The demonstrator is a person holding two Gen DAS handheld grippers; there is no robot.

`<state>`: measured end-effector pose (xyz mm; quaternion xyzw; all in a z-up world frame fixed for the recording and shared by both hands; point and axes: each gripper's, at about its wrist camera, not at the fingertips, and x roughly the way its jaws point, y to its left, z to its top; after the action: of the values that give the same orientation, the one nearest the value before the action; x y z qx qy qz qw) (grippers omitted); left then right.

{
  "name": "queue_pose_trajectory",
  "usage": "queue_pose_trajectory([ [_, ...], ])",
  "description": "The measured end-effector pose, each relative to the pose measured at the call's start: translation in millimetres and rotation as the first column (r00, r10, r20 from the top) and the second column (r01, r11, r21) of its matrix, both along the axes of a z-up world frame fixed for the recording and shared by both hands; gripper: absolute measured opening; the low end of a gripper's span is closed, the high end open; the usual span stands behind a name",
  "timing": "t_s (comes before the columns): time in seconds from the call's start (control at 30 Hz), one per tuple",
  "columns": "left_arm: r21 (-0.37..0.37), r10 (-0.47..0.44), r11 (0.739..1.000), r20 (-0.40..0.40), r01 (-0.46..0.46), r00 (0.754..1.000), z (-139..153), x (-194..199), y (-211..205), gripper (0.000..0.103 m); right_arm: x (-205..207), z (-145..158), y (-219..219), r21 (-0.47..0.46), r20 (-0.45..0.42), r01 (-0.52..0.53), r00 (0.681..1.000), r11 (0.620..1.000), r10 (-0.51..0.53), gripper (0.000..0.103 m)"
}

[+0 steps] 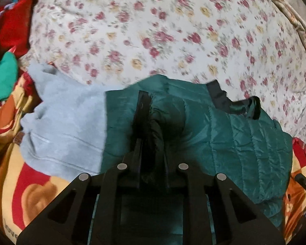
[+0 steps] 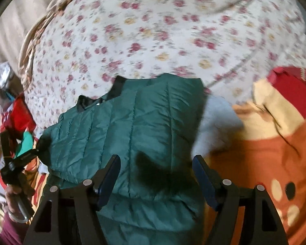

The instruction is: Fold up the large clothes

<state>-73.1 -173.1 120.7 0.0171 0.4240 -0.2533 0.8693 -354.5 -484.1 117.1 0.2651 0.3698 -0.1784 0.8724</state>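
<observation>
A dark green quilted jacket [image 1: 244, 140] with black lining lies on the bed. My left gripper [image 1: 151, 110] is shut on a bunched fold of the jacket and its black lining. In the right wrist view the jacket [image 2: 132, 126] lies flat below my right gripper [image 2: 156, 163], which is open and empty just above it. The left gripper also shows at the left edge of the right wrist view [image 2: 37, 150], held in a hand.
A light grey fleece garment [image 1: 67, 126] lies left of the jacket, partly under it. A floral quilt [image 1: 173, 30] covers the bed behind. A red and orange cartoon blanket [image 2: 275, 153] lies beside it. Red and teal clothes [image 1: 4, 51] are piled at the far left.
</observation>
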Motion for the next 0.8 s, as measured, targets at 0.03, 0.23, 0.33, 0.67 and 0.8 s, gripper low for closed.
queue_pose_trajectory([
  [0.03, -0.002, 0.010, 1.000, -0.003, -0.010, 1.000, -1, 1, 4, 0.015, 9, 0, 3, -0.012, 0.000, -0.013, 1.000, 1.000, 0.013, 0.071],
  [0.23, 0.025, 0.049, 0.998, -0.011, -0.049, 0.999, -16, 4, 15, 0.015, 63, -7, 11, -0.078, -0.042, -0.064, 0.997, 0.995, 0.061, 0.070],
  [0.33, 0.038, 0.053, 0.998, -0.013, -0.053, 0.999, -20, 5, 11, 0.015, 84, -14, 7, -0.131, -0.089, -0.069, 0.994, 0.989, 0.057, 0.070],
  [0.67, 0.122, 0.041, 0.992, -0.007, -0.040, 0.999, -34, 14, -24, 0.015, 113, -50, -25, -0.099, -0.168, -0.050, 0.985, 0.994, 0.033, 0.069],
  [0.8, 0.115, 0.059, 0.992, -0.032, -0.055, 0.998, -34, 16, -24, 0.016, 113, -42, -27, -0.092, -0.181, -0.069, 0.982, 0.993, 0.051, 0.069],
])
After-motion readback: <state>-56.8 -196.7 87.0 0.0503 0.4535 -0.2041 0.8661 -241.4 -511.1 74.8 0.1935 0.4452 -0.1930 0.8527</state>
